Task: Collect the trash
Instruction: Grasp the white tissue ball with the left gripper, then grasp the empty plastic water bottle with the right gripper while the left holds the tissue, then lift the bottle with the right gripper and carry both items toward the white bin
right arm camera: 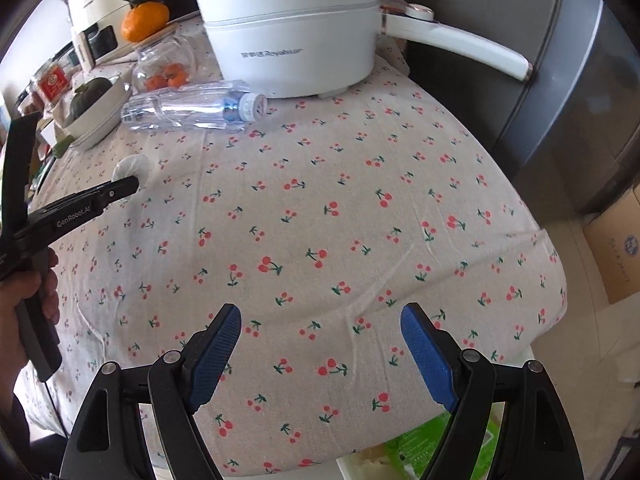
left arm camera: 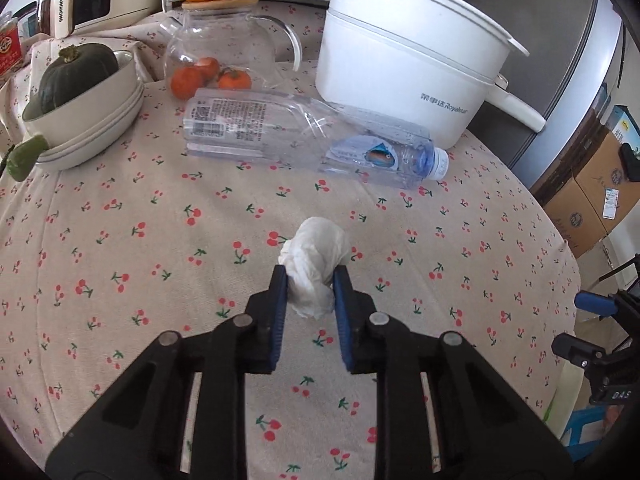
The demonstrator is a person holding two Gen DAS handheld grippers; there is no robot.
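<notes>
On a cherry-print table [left arm camera: 120, 240], the left hand-held gripper [left arm camera: 310, 280] pinches a crumpled white tissue [left arm camera: 314, 264] between its narrowed blue pads, the wad apparently not yet lifted off the cloth. The right hand-held gripper [right arm camera: 320, 332] hangs wide and empty over the near edge. Both tilt steeply downward; a hand [right arm camera: 24, 304] grips the left tool's handle. Farther back, an empty plastic bottle [left arm camera: 304, 136] lies uncollected beside a white pot [left arm camera: 400, 60], suggesting the clean-up has barely begun.
</notes>
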